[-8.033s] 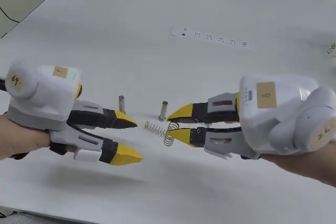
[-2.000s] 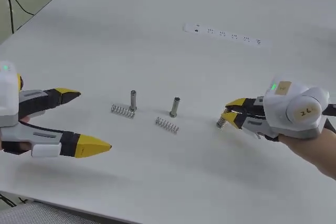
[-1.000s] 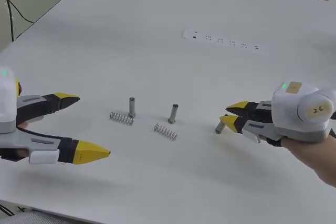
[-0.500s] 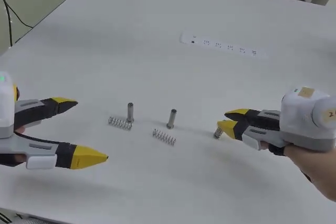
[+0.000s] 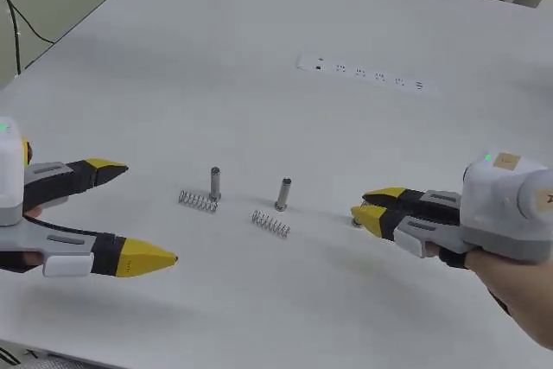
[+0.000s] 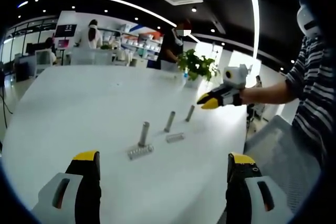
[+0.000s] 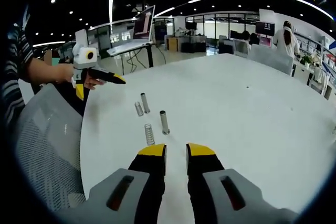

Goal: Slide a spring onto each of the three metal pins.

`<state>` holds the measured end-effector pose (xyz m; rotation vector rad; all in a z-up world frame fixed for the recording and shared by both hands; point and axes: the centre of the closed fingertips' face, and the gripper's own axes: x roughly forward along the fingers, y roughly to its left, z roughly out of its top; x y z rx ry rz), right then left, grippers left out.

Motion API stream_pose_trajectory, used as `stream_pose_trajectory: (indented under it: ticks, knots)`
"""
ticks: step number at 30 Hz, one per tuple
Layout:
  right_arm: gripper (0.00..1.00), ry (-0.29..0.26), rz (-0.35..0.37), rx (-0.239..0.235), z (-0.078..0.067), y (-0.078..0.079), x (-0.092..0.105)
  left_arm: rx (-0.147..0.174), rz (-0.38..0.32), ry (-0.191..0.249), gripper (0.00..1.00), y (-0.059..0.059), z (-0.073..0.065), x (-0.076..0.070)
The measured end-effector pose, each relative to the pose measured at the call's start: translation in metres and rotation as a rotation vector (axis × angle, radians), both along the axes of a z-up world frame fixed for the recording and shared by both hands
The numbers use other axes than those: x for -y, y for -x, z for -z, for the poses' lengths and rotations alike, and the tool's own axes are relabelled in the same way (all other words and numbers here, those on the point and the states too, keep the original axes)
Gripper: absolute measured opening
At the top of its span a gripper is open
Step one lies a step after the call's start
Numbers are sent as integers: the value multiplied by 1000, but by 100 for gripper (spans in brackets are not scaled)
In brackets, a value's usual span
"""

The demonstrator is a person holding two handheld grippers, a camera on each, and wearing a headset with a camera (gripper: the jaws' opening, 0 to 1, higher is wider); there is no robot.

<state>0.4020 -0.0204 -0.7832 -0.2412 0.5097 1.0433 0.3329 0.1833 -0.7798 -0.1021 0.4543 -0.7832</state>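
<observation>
The white worktop [image 5: 259, 23] carries everything toward its near edge. The left tongs [image 5: 143, 212] hang wide open and empty. The right tongs [image 5: 370, 203], barely parted and holding nothing, sit just beside the third pin [image 6: 190, 113], which seems to wear its spring. The first pin [image 5: 215, 183] and middle pin [image 5: 283, 194] stand bare, with one loose spring [image 5: 197, 201] and another spring [image 5: 270, 224] lying beside them: two left.

L gripper [image 5: 143, 211] / R gripper [image 5: 359, 204]: white bodies; blk jaws, yel tips; green LEDs | sleeve [image 6: 310, 72]: striped
</observation>
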Motion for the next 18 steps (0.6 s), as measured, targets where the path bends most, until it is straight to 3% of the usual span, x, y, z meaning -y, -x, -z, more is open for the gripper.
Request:
stream_pose_trajectory:
  ticks: [18]
  knots:
    - [12, 2, -43, -24, 3, 12, -24, -8, 0, -1, 98, 2, 2, -1]
